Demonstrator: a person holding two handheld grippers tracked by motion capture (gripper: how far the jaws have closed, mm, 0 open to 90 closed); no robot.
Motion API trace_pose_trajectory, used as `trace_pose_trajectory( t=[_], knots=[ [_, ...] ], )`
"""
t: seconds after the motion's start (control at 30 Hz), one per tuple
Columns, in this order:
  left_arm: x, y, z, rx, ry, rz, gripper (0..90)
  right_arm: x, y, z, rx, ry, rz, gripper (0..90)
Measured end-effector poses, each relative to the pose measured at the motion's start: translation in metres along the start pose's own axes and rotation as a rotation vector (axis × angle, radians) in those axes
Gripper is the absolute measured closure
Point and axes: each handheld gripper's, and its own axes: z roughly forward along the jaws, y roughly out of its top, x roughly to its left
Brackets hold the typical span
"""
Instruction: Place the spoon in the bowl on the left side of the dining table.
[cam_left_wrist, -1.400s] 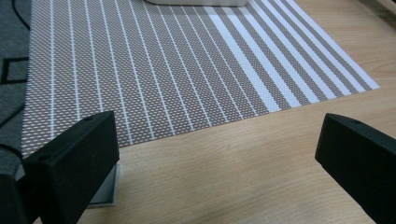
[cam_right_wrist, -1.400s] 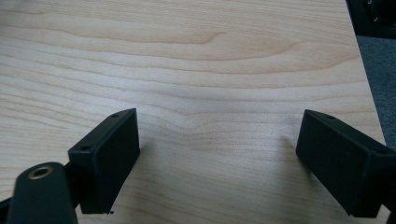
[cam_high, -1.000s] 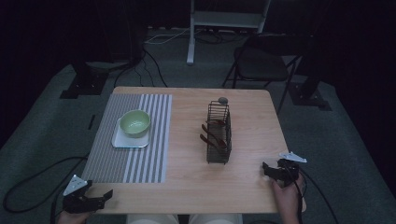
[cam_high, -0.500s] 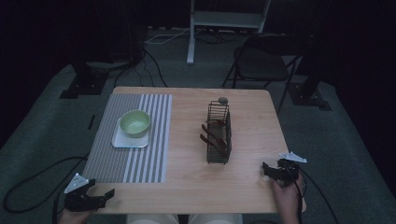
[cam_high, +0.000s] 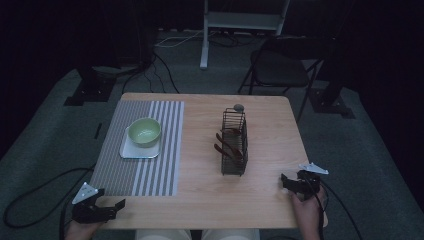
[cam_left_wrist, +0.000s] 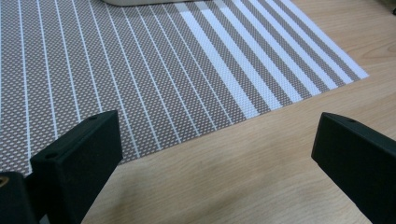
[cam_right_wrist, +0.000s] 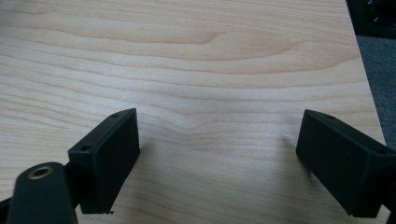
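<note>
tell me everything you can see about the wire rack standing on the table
The wire rack is a dark, narrow, upright basket of thin metal-looking wire, open at the top. It stands on the bare wooden table, right of the striped placemat and apart from it. Reddish-brown utensils lean inside, their kind unclear. A small grey round object sits just behind its far end. Neither gripper touches it.

Left tool (cam_high: 120, 204) and right tool (cam_high: 284, 181) hover low (jaws spread wide).
</note>
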Motion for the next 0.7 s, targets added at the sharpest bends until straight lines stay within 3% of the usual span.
trace_pose_trajectory(
  t=[0.7],
  knots=[
    [-0.007, 0.012, 0.005, -0.012, -0.046, 0.019, 1.8, 0.000, 0.000, 0.000, 0.000, 0.000, 0.000, 12.7]
  ],
)
